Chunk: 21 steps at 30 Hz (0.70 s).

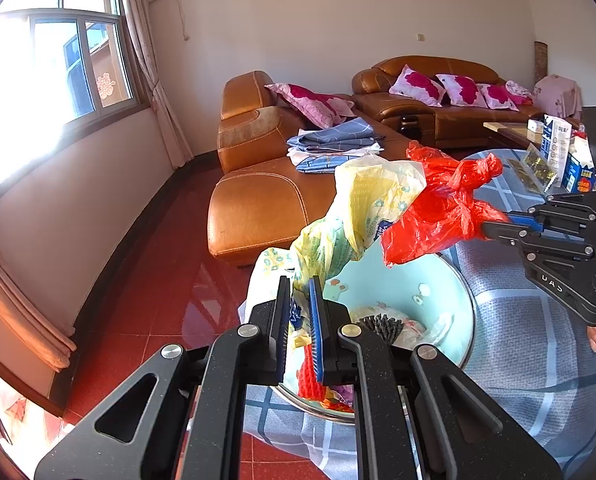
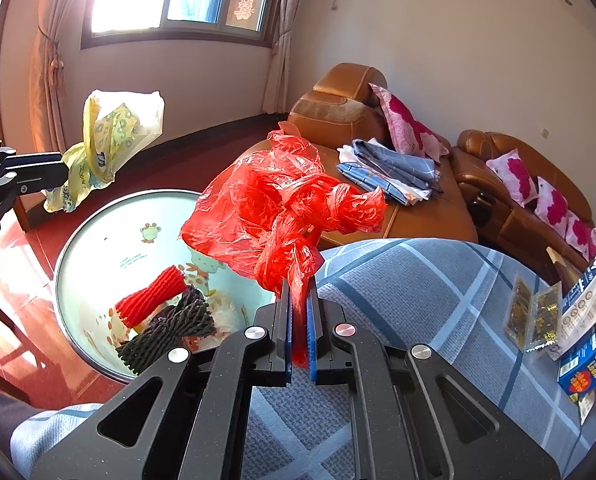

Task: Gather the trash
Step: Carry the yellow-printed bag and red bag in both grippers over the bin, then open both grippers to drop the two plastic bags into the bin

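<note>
My left gripper (image 1: 300,286) is shut on a yellow printed plastic bag (image 1: 362,208) and holds it above a pale green trash bin (image 1: 438,276). In the right wrist view the same bag (image 2: 109,136) hangs at the far left from the left gripper (image 2: 63,172). My right gripper (image 2: 298,292) is shut on a knotted red plastic bag (image 2: 273,208), held beside the bin (image 2: 97,240); in the left wrist view the red bag (image 1: 438,212) hangs over the bin from the right gripper (image 1: 488,228). Red and dark foam nets (image 2: 165,312) lie inside the bin.
A table with a blue checked cloth (image 2: 438,300) stands right of the bin, with snack packets (image 2: 534,316) and cartons (image 2: 582,364) on it. An orange leather sofa (image 1: 265,192) with folded cloth and pink pillows lies behind. The floor is red tile (image 1: 149,292).
</note>
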### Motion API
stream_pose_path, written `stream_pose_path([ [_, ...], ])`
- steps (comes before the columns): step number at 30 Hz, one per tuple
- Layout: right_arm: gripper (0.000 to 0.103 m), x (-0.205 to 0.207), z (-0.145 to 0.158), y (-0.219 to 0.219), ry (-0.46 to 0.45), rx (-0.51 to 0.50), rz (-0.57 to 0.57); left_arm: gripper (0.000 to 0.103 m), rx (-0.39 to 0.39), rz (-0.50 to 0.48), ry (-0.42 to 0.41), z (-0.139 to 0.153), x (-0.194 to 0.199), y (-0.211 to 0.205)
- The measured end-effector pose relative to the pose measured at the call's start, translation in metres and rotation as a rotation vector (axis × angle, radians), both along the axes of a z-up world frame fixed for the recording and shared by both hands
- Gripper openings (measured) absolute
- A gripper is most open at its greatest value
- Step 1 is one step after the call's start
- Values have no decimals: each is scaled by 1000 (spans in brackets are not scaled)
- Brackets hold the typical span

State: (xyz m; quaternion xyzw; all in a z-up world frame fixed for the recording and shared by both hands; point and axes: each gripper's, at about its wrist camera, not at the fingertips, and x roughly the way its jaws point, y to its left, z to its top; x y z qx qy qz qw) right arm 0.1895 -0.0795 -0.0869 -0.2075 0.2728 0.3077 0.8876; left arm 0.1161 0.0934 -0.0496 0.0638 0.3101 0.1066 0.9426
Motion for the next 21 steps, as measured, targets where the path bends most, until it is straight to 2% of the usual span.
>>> stream_pose_path([
  [10, 6, -3, -2, 4, 8, -2, 33, 10, -17, -1, -5, 0, 0, 1],
  [12, 7, -3, -2, 4, 10, -1, 46, 17, -21, 5, -16, 1, -1, 1],
  [15, 19, -5, 0, 3, 16, 14, 71, 44, -24, 5, -30, 2, -1, 0],
  [17, 35, -7, 0, 2, 6, 15, 65, 48, -32, 4, -40, 4, -2, 1],
  [18, 38, -7, 1, 2, 1, 19, 61, 50, -30, 4, -39, 4, -2, 1],
  [19, 42, -8, 2, 0, -4, 30, 59, 59, -28, 9, -42, 4, -3, 1],
  [21, 48, -9, 5, -3, -15, 49, 50, 69, -35, 17, -61, 6, -5, 2],
])
